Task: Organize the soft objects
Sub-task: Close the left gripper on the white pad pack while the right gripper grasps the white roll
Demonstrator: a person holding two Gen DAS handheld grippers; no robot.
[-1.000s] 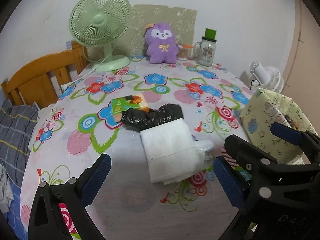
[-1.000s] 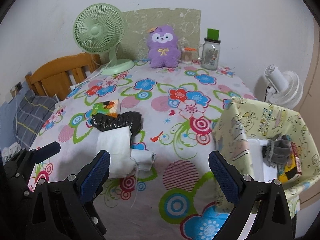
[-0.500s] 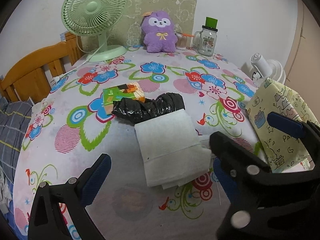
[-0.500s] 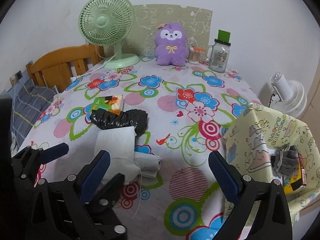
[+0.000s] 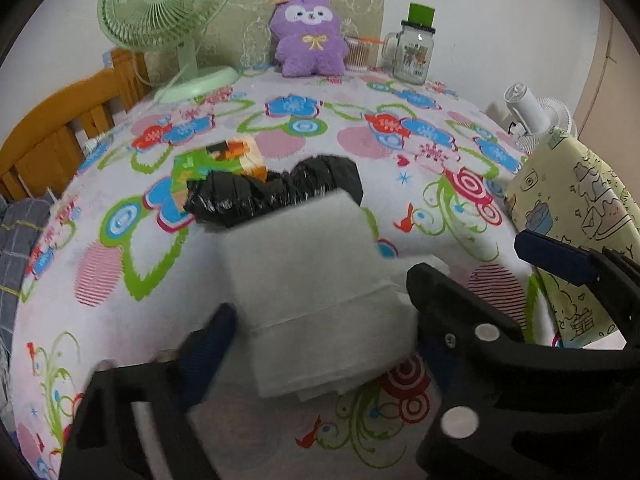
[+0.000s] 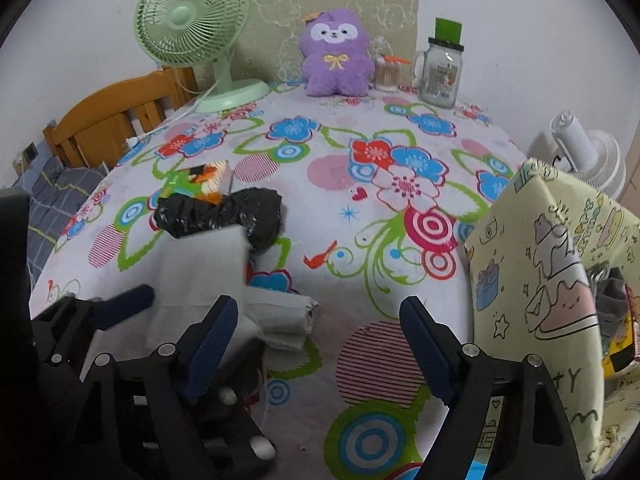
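Left gripper: jaws closing around the near end of the white cloth; the cloth sits between the blue pads, but whether they press it yet cannot be told.
Right gripper: jaws closing, wide apart; between them lie the cloth's rolled end and bare tablecloth, with no firm contact to be seen.
White cloth: folded stack on the table, straight ahead of both tools, its far edge touching the black bag.
Black bag: crumpled, just beyond the cloth, untouched.
Packet: green and orange, behind the black bag and partly under it, untouched.
Fabric bin: yellow printed, to the right of the right gripper, open-topped; a grey item and a yellow one already lie inside.
Plush: purple, at the table's far edge, well away from both tools.
Done: apparently a few things are binned.
Left: the cloth is not yet lifted; the bag, the packet and possibly the plush likely follow.
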